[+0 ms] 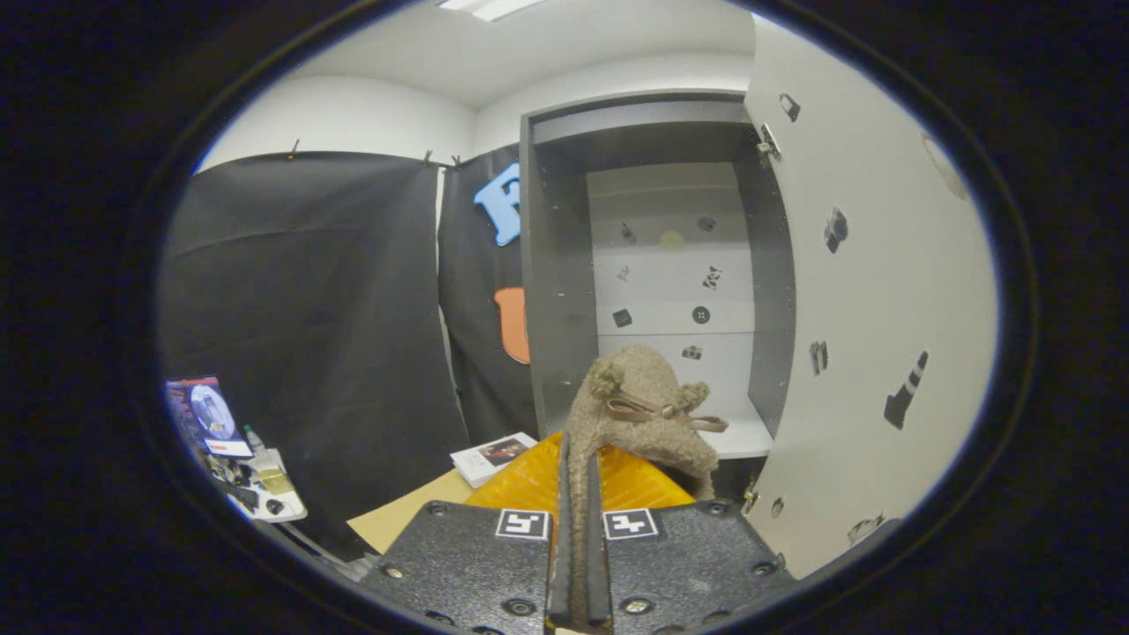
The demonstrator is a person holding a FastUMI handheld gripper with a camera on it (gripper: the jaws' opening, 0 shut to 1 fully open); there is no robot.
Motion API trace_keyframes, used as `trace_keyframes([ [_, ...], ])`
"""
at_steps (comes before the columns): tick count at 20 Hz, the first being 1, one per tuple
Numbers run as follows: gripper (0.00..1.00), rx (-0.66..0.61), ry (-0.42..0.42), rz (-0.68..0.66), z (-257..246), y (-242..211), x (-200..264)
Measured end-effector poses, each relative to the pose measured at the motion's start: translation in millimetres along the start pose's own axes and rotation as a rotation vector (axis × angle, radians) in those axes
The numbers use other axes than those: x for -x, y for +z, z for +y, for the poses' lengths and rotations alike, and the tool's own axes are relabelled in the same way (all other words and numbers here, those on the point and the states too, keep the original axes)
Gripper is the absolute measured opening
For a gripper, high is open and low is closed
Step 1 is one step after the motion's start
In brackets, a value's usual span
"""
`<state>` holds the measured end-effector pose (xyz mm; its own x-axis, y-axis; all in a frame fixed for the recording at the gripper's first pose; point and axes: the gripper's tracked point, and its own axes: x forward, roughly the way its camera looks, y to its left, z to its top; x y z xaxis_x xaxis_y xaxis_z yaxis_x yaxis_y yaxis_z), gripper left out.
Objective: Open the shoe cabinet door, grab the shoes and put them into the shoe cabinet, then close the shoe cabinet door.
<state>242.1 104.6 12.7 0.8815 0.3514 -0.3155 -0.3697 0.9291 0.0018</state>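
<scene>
My gripper (578, 476) holds a fuzzy shoe (648, 414) up in front of the open shoe cabinet (564, 291).

My two fingers are pressed tight together on the thin back edge of the shoe. I hold the tool level and point it at the cabinet. The shoe has a little bow (666, 411) on top and two round fluffy ears. The cabinet door (873, 291) stands swung open, beside the shoe. Past the shoe is a white shelf (745, 437) inside the cabinet.

Cabinet (564, 291) mouth unobstructed — door (882, 309) swung wide.
</scene>
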Motion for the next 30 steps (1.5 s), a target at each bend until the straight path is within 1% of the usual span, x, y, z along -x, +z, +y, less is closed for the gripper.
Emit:
trace_keyframes([
  [4, 0.10, 0.036, -0.054, 0.041, -4.0, 30.0, -34.1],
  [7, 0.09, 0.072, -0.158, 0.084, -23.6, 29.4, -73.4],
  [8, 0.10, 0.082, -0.183, 0.103, -28.2, 25.3, -81.4],
  [13, 0.10, 0.085, -0.258, 0.211, -56.2, -1.3, -165.5],
  [16, 0.10, 0.085, -0.330, 0.254, -92.4, -20.5, -213.4],
  [18, 0.09, 0.062, -0.374, 0.301, -117.3, -34.7, -242.2],
  [19, 0.09, 0.040, -0.379, 0.317, -127.8, -40.4, -257.9],
  [21, 0.09, 0.025, -0.361, 0.349, -148.0, -50.5, -280.1],
  [25, 0.10, 0.003, -0.378, 0.347, -177.8, -47.4, -310.3],
  [26, 0.10, 0.020, -0.386, 0.337, -183.4, -44.1, -318.0],
  [28, 0.10, 0.095, -0.386, 0.299, -189.3, -34.0, -332.8],
  [30, 0.13, 0.138, -0.396, 0.280, -193.7, -30.8, -338.6],
])
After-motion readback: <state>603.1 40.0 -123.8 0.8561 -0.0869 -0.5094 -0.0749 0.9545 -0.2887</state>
